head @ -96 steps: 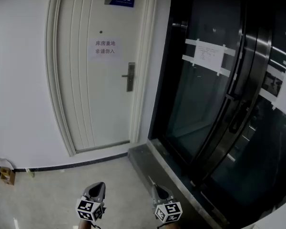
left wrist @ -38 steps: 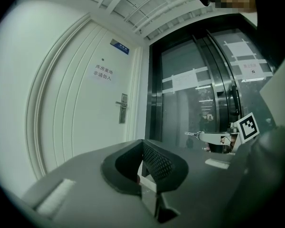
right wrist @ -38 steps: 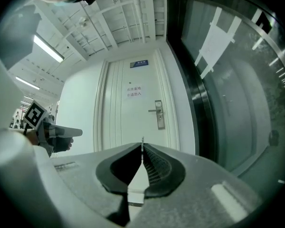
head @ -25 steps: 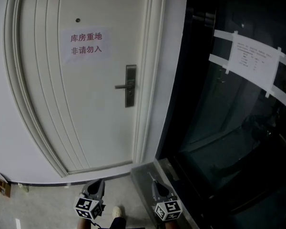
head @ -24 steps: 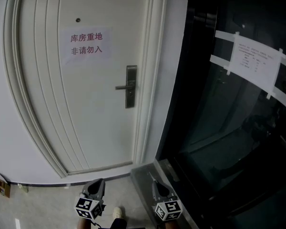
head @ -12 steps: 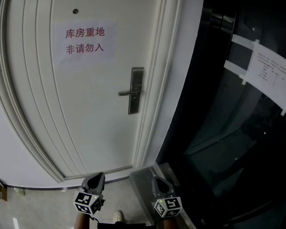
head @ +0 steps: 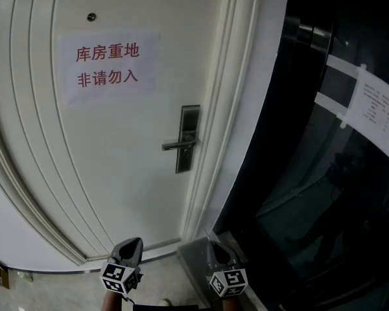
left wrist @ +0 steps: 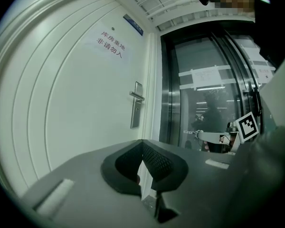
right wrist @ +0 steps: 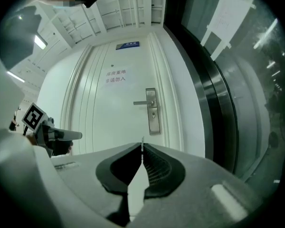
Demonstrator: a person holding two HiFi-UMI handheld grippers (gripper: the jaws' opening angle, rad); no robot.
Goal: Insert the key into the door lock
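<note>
**A:** Steel, that lock plate [head: 188,138] on the white door [head: 117,173]. Which way does it lie from the key?

**B:** Ahead and a little up. In the right gripper view the keyhole [right wrist: 153,113] sits on the plate just below the handle [right wrist: 142,102]. That puts it above the tips of the right gripper [right wrist: 142,145] and slightly to their right. The two are well apart, with bare door between them.

**A:** And the key itself?

**B:** That gripper's jaws are pressed together, and a thin sliver pokes out past the tips. I take it to be the key [right wrist: 142,139], seen edge-on. Its long axis runs along the jaws, level and straight at the door.

**A:** So it points the right way?

**B:** Roughly. As I judge it, the coming move is a carry forward with a small lift and a nudge to the right. Whether the blade's edge matches the slot I can't tell, because the hole is too small to read.

**A:** What about the other hand?

**B:** The left gripper [left wrist: 142,144] is closed too, tips touching and nothing between them. In the head view it hangs further left, in front of the door panel, while the right one is nearly under the plate. Right is the nearer hand, and it has the key.
</note>
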